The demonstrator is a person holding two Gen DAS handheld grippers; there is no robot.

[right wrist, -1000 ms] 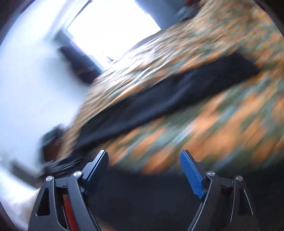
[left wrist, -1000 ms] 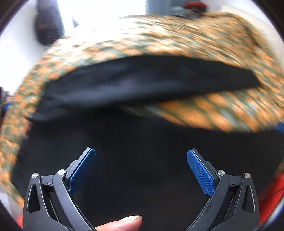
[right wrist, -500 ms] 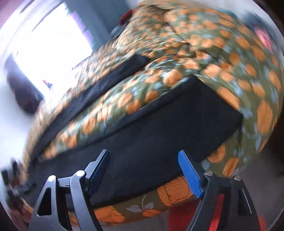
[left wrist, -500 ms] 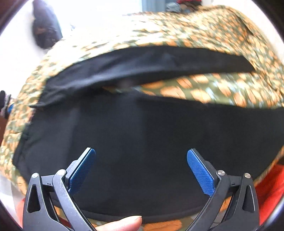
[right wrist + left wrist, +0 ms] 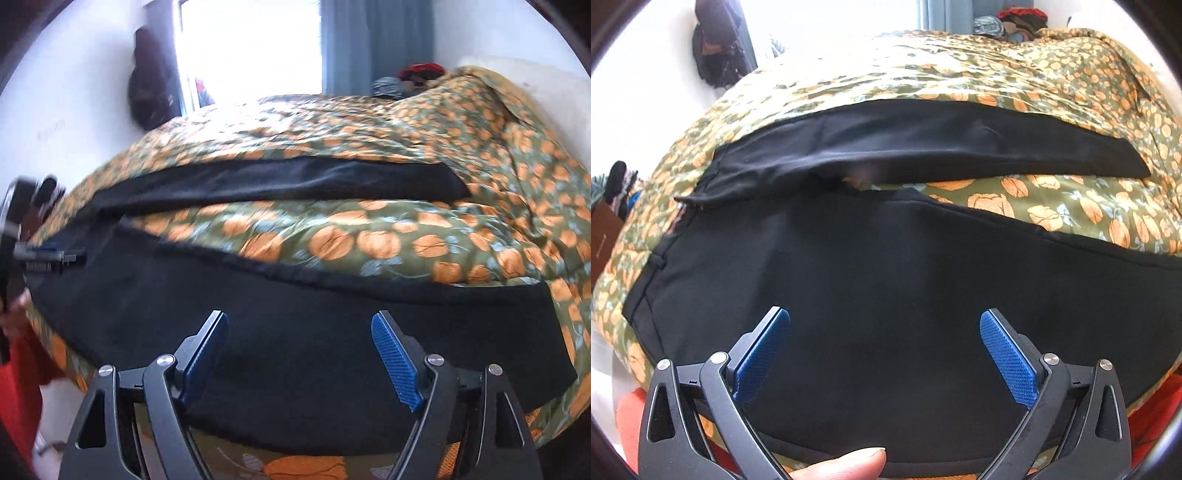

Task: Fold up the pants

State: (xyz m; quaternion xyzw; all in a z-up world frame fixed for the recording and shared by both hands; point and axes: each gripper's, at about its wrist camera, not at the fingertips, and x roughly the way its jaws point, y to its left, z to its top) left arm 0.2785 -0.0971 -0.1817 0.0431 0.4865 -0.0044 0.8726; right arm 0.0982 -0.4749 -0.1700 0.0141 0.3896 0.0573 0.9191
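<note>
The black thin-cloth pants (image 5: 886, 280) lie spread on the green bedspread with orange flowers (image 5: 1052, 206), legs apart. They look light, soft and limp, so the outer edge of the near leg seems the best hold. The left gripper (image 5: 884, 332) and right gripper (image 5: 297, 332) hover over that leg, jaws wide apart, holding nothing.

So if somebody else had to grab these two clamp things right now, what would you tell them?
Left gripper: open, holding nothing, above the near leg close to the waist end.
Right gripper: open, holding nothing, above the same leg nearer its hem.
Black pants: laid out on the flowered bedspread, legs spread apart with bedspread showing between them; far leg lies flat beyond.
Done: pants spread out.
Left: no fold made yet. Probably bring one leg over onto the other, then fold along the length.
</note>
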